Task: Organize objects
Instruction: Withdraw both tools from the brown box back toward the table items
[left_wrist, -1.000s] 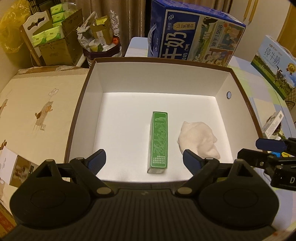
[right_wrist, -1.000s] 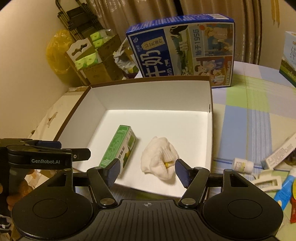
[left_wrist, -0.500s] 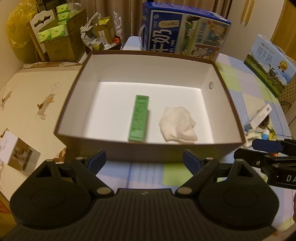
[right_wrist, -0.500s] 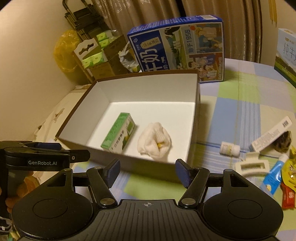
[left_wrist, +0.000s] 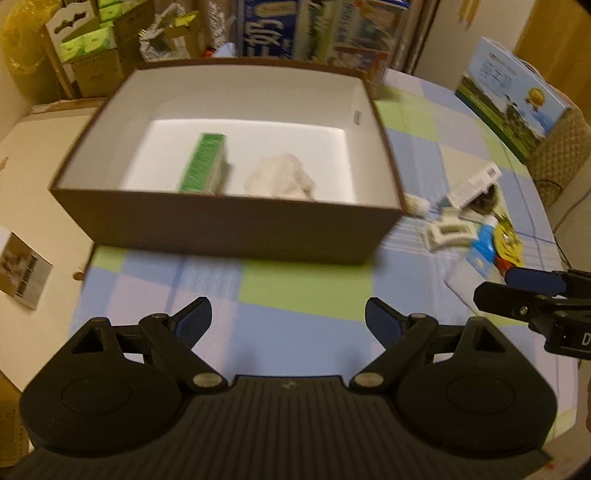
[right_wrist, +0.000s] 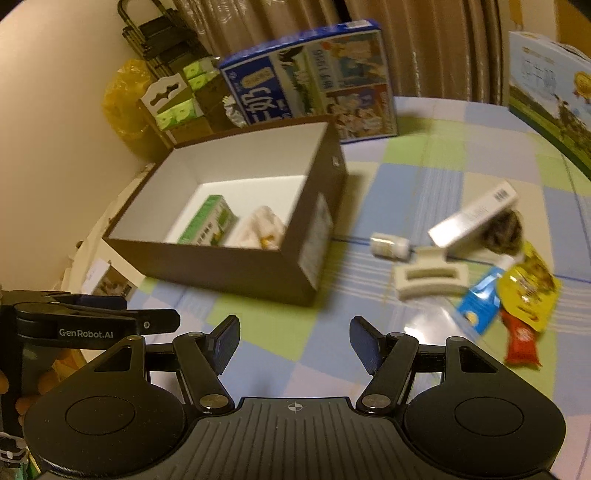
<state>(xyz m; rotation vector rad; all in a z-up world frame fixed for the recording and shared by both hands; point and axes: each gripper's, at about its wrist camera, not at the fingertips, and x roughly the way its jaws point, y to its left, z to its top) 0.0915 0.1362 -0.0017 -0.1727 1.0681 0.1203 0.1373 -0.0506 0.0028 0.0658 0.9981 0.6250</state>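
A brown cardboard box with a white inside (right_wrist: 310, 206) stands on the blue-and-green checked tablecloth (right_wrist: 424, 177). Inside it, a green rectangular carton (right_wrist: 207, 226) lies just beside a crumpled white cloth (right_wrist: 260, 229). To the right of the box lie a small white bottle (right_wrist: 389, 245), a cream hair claw clip (right_wrist: 428, 276), a long white carton (right_wrist: 474, 214), a blue tube (right_wrist: 478, 301) and a yellow sachet (right_wrist: 529, 291). The right gripper (right_wrist: 294, 341), jaws spread wide and empty, hangs over the tablecloth in front of the box.

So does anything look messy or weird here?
Yes. The white carton sits tilted, one end propped on a furry lump. A small bottle lies on its side. Packets and a tube overlap in a heap beside the box.
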